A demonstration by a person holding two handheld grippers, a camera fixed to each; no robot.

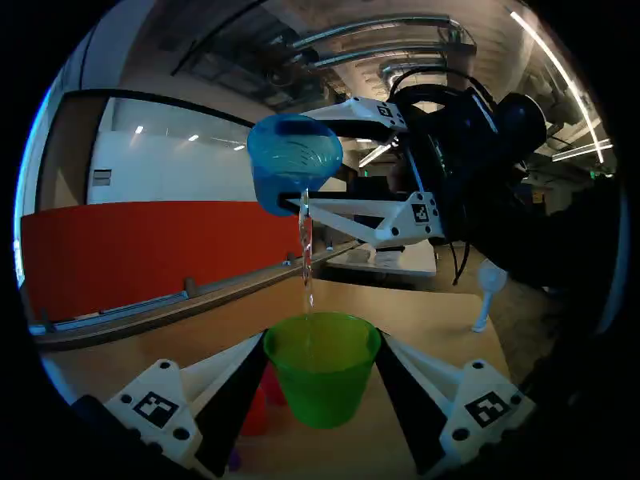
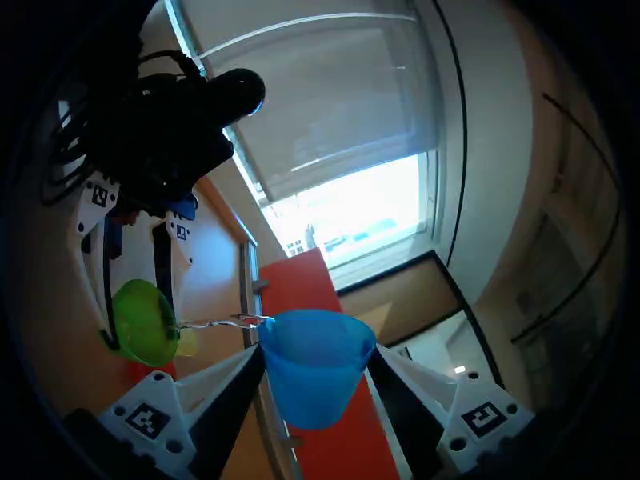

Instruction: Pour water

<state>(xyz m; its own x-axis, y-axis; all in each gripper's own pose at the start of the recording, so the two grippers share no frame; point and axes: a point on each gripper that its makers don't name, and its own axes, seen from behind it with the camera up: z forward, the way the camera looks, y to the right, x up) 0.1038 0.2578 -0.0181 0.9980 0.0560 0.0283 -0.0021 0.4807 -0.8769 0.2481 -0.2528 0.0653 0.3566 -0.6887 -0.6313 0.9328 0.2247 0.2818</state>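
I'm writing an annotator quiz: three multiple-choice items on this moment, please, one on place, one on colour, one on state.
1. In the left gripper view, the blue cup is: A) above the green cup B) inside it C) beneath it
2. The left gripper holds a cup coloured: A) white B) green C) blue
3. The water is: A) still B) spilling onto the table C) streaming into the green cup
Key: A, it hangs tilted overhead in the right gripper; B, its fingers clamp the green one; C, a thin stream runs from rim to cup.

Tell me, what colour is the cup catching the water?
The cup is green; left gripper view.
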